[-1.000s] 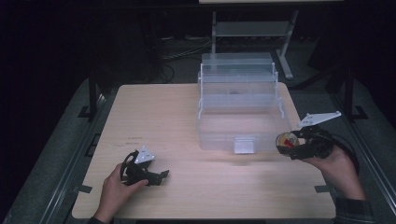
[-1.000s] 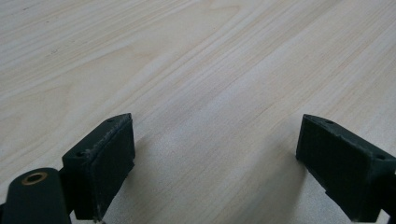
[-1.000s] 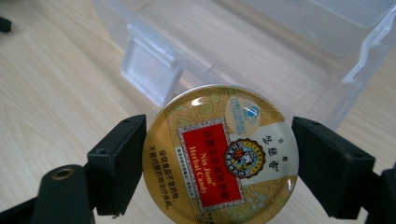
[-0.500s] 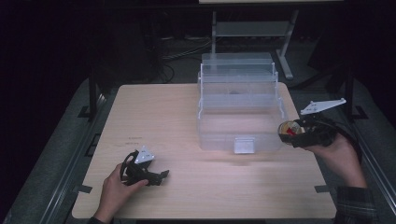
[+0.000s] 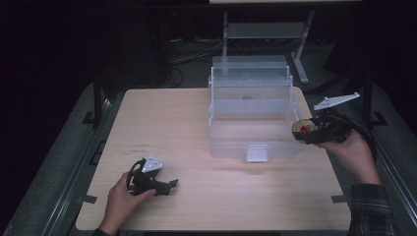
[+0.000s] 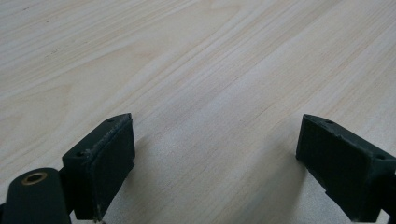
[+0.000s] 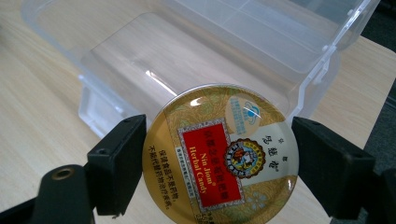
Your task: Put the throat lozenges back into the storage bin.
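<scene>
The right hand-held gripper [image 5: 301, 132] was clamped on a round candy tin [image 7: 224, 156], one jaw on each side of its rim, label face toward the camera. It hung just beside the near right corner of the clear plastic box [image 5: 251, 110], whose open bottom compartment lay ahead of and below the tin. Judging by that, the tin belonged in the box, a short reach inward. The tin, being round, had no long axis to line up. The left hand-held gripper [image 5: 164, 186] rested on the desk [image 5: 162, 123] well apart from the box, off its near left corner, jaws spread wide and empty. The pale wood desk was bare around the box; the room beyond it was dark.
</scene>
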`<state>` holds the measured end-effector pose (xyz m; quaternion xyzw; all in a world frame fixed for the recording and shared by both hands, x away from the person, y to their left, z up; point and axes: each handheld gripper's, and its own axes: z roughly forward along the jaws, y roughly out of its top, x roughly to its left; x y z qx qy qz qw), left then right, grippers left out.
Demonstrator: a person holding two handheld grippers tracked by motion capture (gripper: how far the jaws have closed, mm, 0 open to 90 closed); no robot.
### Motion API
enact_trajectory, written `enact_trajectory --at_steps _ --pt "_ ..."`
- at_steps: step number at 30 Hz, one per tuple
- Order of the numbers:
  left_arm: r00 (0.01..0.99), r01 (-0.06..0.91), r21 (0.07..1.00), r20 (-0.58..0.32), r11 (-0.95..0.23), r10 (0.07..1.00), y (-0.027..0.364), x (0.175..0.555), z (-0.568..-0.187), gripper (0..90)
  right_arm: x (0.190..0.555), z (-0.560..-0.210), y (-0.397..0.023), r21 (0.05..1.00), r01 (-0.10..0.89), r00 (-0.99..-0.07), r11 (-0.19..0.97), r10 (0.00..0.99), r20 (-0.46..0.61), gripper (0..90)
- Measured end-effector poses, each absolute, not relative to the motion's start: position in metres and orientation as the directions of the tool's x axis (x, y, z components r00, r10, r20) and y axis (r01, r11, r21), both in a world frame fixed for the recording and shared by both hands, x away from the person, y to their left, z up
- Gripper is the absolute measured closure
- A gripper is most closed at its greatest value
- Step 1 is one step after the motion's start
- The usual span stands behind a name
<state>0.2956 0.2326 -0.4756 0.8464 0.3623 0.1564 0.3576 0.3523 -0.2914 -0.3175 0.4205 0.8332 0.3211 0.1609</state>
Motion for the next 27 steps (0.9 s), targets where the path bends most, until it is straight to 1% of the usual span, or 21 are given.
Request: enact_trajectory --at_steps 3,18,27 --pt "0.689 0.501 0.718 0.006 -0.482 0.725 0.233 0.296 -0.476 10.8 0.359 -0.320 -0.290 0.668 0.607 -0.590 0.430 0.807 0.017 20.2" --pt "0.688 0.502 0.718 0.005 -0.482 0.725 0.233 0.295 -0.476 10.8 0.385 -0.326 -0.280 0.646 0.628 -0.584 0.434 0.811 0.023 20.1" --pt "0.688 0.502 0.718 0.005 -0.482 0.725 0.233 0.295 -0.476 10.8 0.396 -0.337 -0.276 0.613 0.658 -0.569 0.438 0.822 0.024 20.1"
